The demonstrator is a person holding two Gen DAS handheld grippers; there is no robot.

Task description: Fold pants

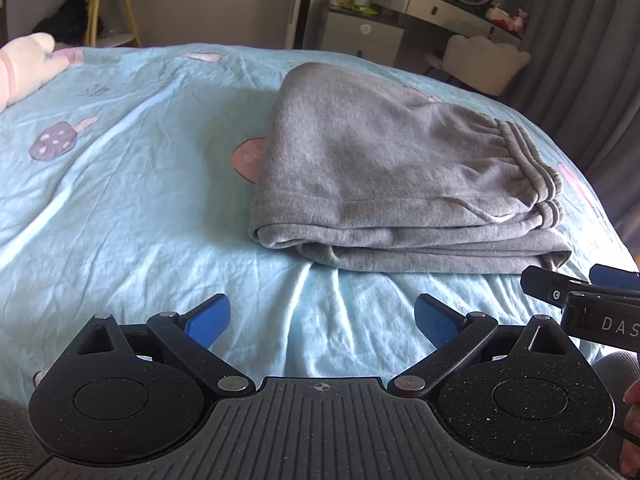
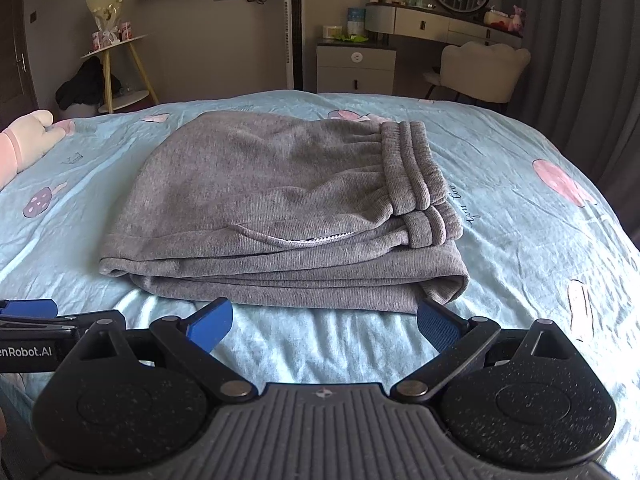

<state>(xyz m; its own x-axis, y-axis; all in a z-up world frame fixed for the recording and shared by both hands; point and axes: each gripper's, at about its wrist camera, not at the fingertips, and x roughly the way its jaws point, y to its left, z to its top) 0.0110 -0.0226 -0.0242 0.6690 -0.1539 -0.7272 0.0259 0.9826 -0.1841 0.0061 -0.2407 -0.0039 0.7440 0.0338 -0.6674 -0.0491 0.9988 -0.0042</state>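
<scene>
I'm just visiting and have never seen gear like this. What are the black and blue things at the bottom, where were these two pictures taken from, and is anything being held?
No robot here: a person holds a hand-held gripper in each hand, each with a wide-angle camera looking along its fingers. One picture is from the left gripper, the other from the right gripper. The blue parts are the pads on the jaws. Both sets of jaws stand open and hold nothing. Ahead, on the light blue bedsheet, lie grey pants, already folded into a compact stack with the elastic waistband to the right. A pink plush toy lies at the far left.
</scene>
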